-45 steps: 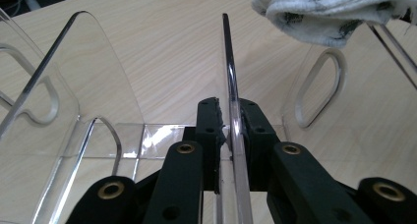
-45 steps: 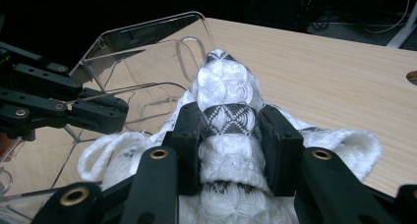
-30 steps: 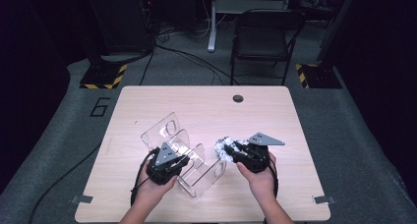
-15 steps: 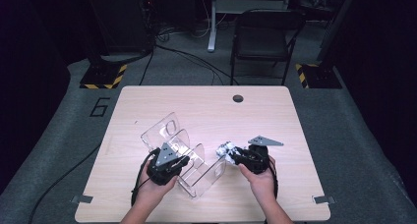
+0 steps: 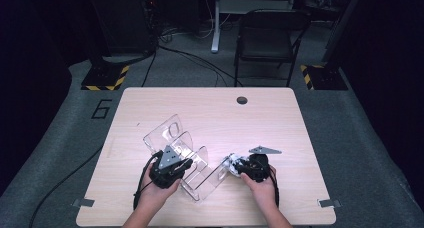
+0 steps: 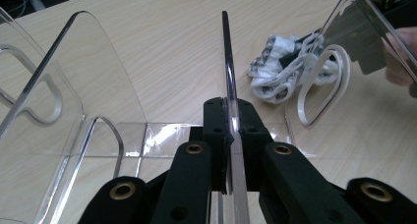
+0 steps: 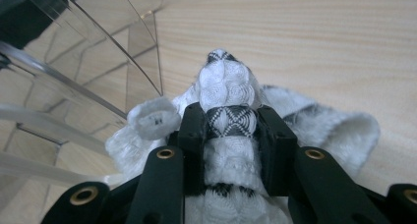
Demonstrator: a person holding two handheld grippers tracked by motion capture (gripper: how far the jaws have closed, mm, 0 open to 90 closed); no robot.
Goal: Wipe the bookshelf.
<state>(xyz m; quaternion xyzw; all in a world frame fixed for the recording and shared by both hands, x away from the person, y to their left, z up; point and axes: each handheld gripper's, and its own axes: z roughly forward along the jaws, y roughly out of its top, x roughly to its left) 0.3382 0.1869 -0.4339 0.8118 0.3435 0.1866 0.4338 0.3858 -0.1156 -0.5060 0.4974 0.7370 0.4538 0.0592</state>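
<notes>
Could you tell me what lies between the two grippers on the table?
In the high view, the clear acrylic rack's end dividers stand between left gripper and right gripper.

Looks like a lab or recording studio. Dark room, grey carpet with a painted number six (image 5: 101, 109), hazard-striped stand bases (image 5: 105, 81), trailing cables (image 5: 192, 58). One lone desk (image 5: 210, 108) and folding chair (image 5: 265, 43).

Pale wooden table (image 5: 310, 138), clear acrylic divider rack (image 5: 172, 138) and patterned white cloth (image 5: 231, 164) lying on it
</notes>
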